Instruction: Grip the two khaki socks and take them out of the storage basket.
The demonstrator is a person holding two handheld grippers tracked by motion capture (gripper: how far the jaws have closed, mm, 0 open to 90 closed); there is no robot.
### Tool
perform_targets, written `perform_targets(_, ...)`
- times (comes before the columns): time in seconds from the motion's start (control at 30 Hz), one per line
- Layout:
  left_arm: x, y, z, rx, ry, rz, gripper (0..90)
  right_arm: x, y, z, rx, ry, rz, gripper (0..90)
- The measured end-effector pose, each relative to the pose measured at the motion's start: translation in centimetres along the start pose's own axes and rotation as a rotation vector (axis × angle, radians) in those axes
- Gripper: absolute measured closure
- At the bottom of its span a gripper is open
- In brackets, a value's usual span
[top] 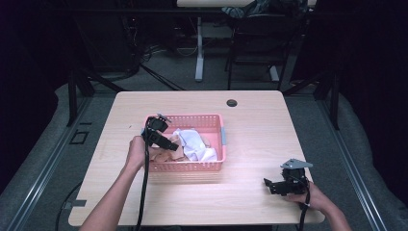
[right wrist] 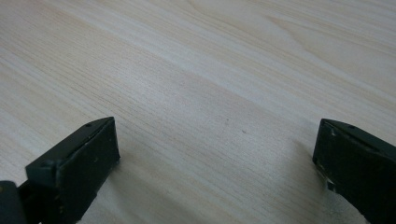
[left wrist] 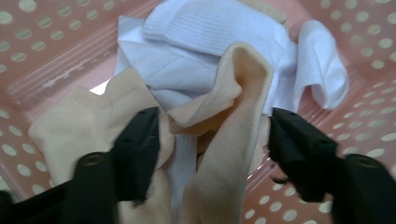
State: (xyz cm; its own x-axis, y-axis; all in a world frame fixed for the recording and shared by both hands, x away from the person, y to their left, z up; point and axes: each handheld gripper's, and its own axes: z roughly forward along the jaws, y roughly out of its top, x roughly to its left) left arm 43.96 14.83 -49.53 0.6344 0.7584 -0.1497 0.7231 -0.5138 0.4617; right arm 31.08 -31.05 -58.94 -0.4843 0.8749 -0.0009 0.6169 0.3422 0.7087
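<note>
Pale wood table (top: 250, 125) at frame center carries my pink basket (top: 192, 166); left gripper (left wrist: 210, 135) gapes around a beige sock (left wrist: 224, 140), right gripper (right wrist: 217, 154) released, lower right.

The high view looks forward and down on the whole pale wooden table (top: 250, 115), the left gripper view peers close into the pink perforated plastic basket (top: 185, 166) both views share, and the right gripper view skims low over bare table (right wrist: 210, 70) right of that basket.
</note>
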Motion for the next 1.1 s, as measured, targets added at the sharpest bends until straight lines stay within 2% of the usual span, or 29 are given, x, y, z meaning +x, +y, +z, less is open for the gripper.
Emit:
perform_targets(0.07,-0.1,0.0,0.1,0.015,0.003,0.016,48.8,0.0,0.0,0.0,0.0,0.0,0.0,0.0)
perform_targets(0.1,-0.2,0.0,0.2,0.016,0.006,0.022,50.5,0.0,0.0,0.0,0.001,0.0,0.0,0.0)
perform_targets(0.17,-0.3,-0.1,0.2,0.01,0.001,0.02,60.6,0.0,0.0,0.0,0.0,0.0,0.0,0.0)
perform_targets(0.2,-0.3,-0.1,0.3,0.009,0.004,0.025,62.8,0.0,0.0,0.0,0.001,0.0,0.0,0.0)
perform_targets(0.23,-0.4,-0.2,0.3,0.009,0.007,0.029,69.9,0.0,0.0,0.0,0.0,0.0,0.0,0.0)
perform_targets(0.47,-0.3,-0.4,0.0,-0.007,0.007,0.021,80.8,0.0,0.0,0.0,0.0,0.0,0.0,0.0)
perform_targets(0.7,-0.2,-0.6,-1.4,-0.05,-0.001,0.018,83.3,0.0,0.0,0.0,0.0,0.0,0.0,0.0)
perform_targets(0.97,0.5,-0.5,-3.9,-0.105,0.009,0.012,83.2,0.0,0.0,0.0,0.0,0.0,0.0,0.0)
perform_targets(1.1,0.7,-0.5,-4.6,-0.104,0.019,0.013,83.1,0.0,0.0,0.0,0.0,0.0,0.0,0.0)
